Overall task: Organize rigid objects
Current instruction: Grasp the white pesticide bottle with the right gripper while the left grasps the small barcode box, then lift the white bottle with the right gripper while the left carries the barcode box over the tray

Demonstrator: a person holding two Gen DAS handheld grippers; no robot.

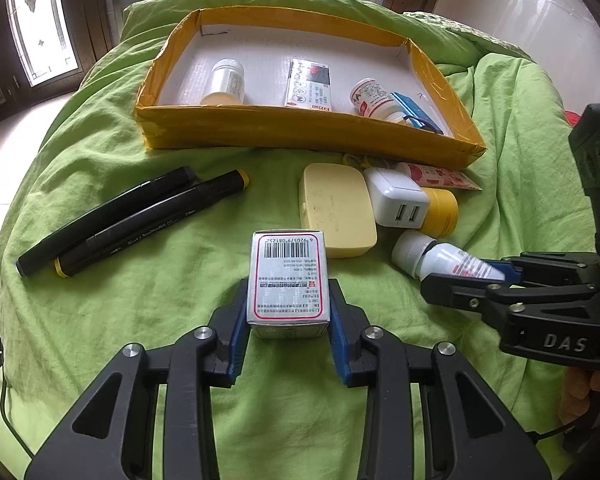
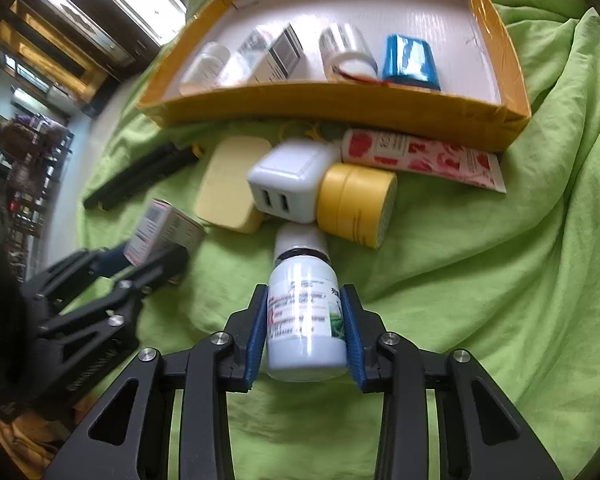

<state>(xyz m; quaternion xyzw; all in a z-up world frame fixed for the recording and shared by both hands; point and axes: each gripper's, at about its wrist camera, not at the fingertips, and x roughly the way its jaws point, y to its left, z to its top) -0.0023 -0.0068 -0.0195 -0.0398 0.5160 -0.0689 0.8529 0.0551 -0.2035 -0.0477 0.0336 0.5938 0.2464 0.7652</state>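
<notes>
My left gripper (image 1: 289, 292) is shut on a small white medicine box (image 1: 288, 276) with a barcode on top, its blue pads pressing on both sides, low over the green bedcover (image 1: 180, 300). At the right, my right gripper (image 1: 480, 280) is shut on a white pill bottle (image 1: 440, 260) with a white cap. In the right wrist view that bottle (image 2: 304, 312) sits between the right gripper's (image 2: 306, 300) pads, and the left gripper (image 2: 152, 248) holds the box (image 2: 164, 228) at the left. A yellow-taped cardboard tray (image 1: 300, 128) lies beyond, holding two bottles, a flat box and a blue object.
Two black markers (image 1: 132, 220) lie left of the box. A pale yellow case (image 1: 336, 208), a white USB charger (image 1: 398, 198), a yellow jar (image 1: 442, 212) and a red-patterned tube (image 1: 440, 176) cluster in front of the tray. The bed drops off at the left.
</notes>
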